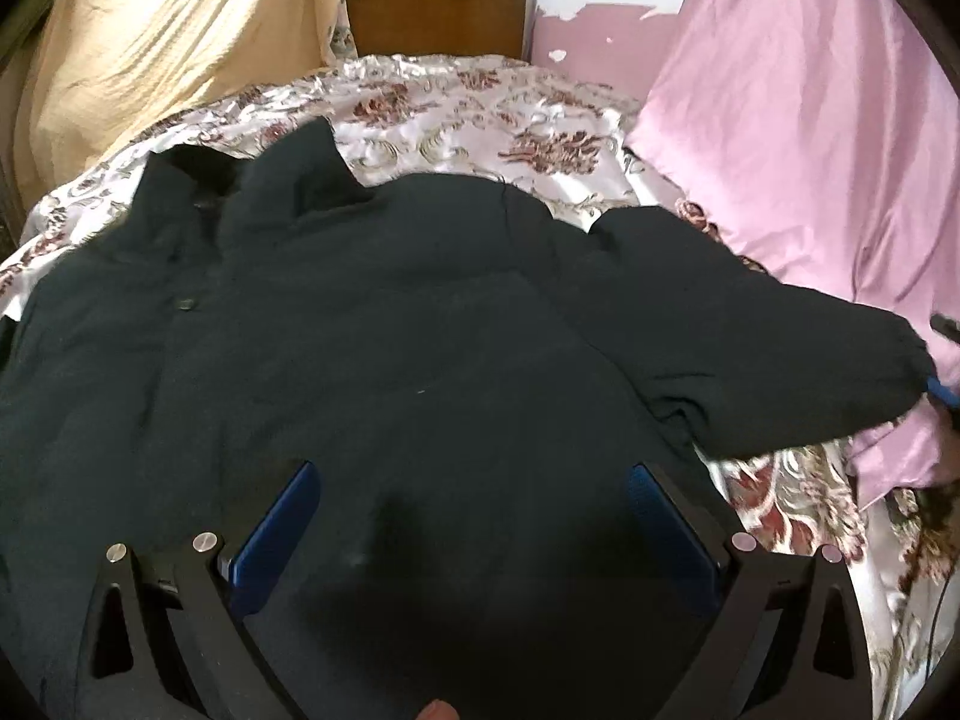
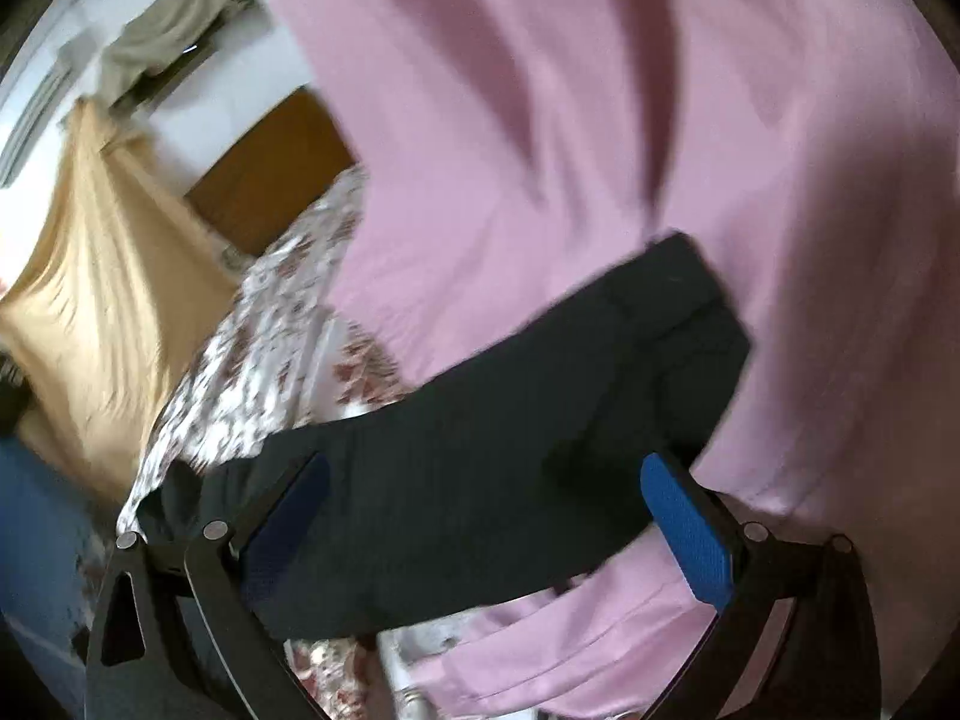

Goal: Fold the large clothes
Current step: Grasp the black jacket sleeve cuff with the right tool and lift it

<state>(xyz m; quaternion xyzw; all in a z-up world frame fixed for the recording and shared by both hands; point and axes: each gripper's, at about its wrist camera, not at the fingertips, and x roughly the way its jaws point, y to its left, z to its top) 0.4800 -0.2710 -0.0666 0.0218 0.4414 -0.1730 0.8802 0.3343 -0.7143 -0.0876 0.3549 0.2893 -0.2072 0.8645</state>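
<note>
- The left gripper (image 1: pixel 474 516) hangs over the lower body of the dark jacket (image 1: pixel 360 372), its two blue-padded fingers (image 1: pixel 273 531) spread wide apart with nothing between them but jacket cloth beneath.
- The right gripper (image 2: pixel 486 516) is likewise spread wide, its blue pads (image 2: pixel 687 531) on either side of the jacket's sleeve (image 2: pixel 510 438); the view is blurred, and whether the pads touch the sleeve cannot be told.
- The jacket lies spread flat on the floral bedspread (image 1: pixel 480 102), collar (image 1: pixel 252 174) towards the wooden headboard (image 1: pixel 435 3), a button (image 1: pixel 187 303) showing on its front.
- Its sleeve (image 1: pixel 768 354) stretches out sideways from the jacket body, the cuff end lying on the pink sheet (image 1: pixel 798 120).
- In the left wrist view, a blue tip of the right gripper (image 1: pixel 942 393) shows at the cuff.
- Beyond the jacket's collar side, a yellow cloth (image 1: pixel 168 42) hangs beside the headboard.
</note>
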